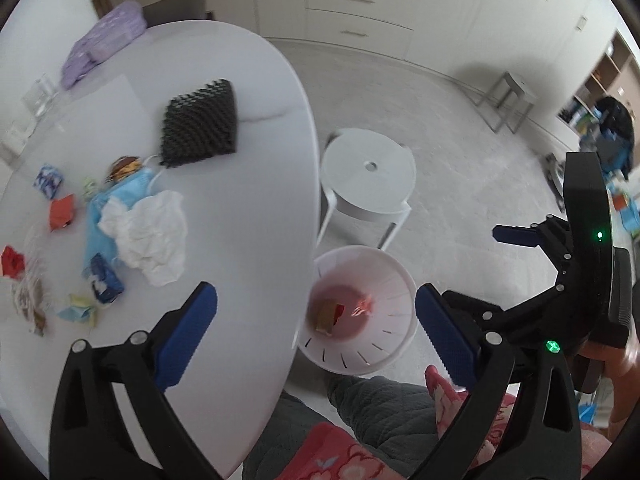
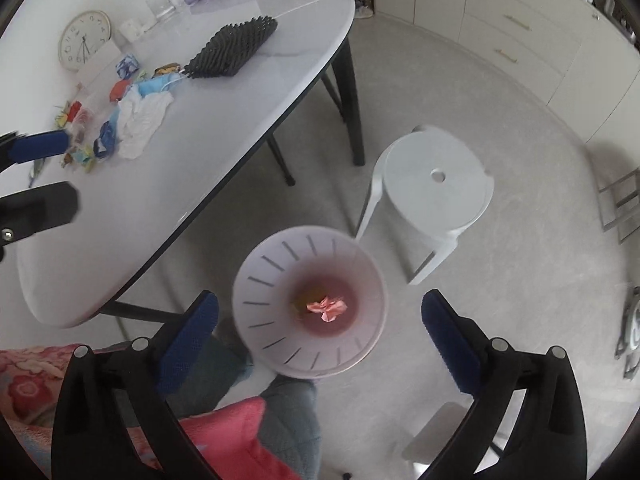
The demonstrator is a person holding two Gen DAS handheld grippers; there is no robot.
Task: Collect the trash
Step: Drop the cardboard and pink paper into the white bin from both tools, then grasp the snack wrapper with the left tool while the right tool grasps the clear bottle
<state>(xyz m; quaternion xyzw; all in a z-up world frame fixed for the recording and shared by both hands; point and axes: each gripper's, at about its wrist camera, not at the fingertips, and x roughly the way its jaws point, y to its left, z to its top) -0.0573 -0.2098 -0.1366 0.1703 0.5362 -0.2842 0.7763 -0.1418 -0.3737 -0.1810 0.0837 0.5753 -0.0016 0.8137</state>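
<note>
A white waste bin (image 2: 310,306) stands on the floor beside the table; it also shows in the left wrist view (image 1: 358,312). A pink crumpled wrapper (image 2: 327,307) and a yellowish scrap lie at its bottom. My right gripper (image 2: 320,332) is open and empty directly above the bin. My left gripper (image 1: 316,328) is open and empty over the table's edge. A pile of trash lies on the white table (image 1: 240,200): a crumpled white tissue (image 1: 150,232), a blue face mask (image 1: 120,196), red wrappers (image 1: 62,212), blue packets (image 1: 104,284).
A black ridged foam pad (image 1: 200,124), a purple pouch (image 1: 104,42), a glass (image 2: 164,2) and a wall clock (image 2: 84,40) lie on the table. A white round stool (image 2: 436,188) stands near the bin. Cabinets line the far wall.
</note>
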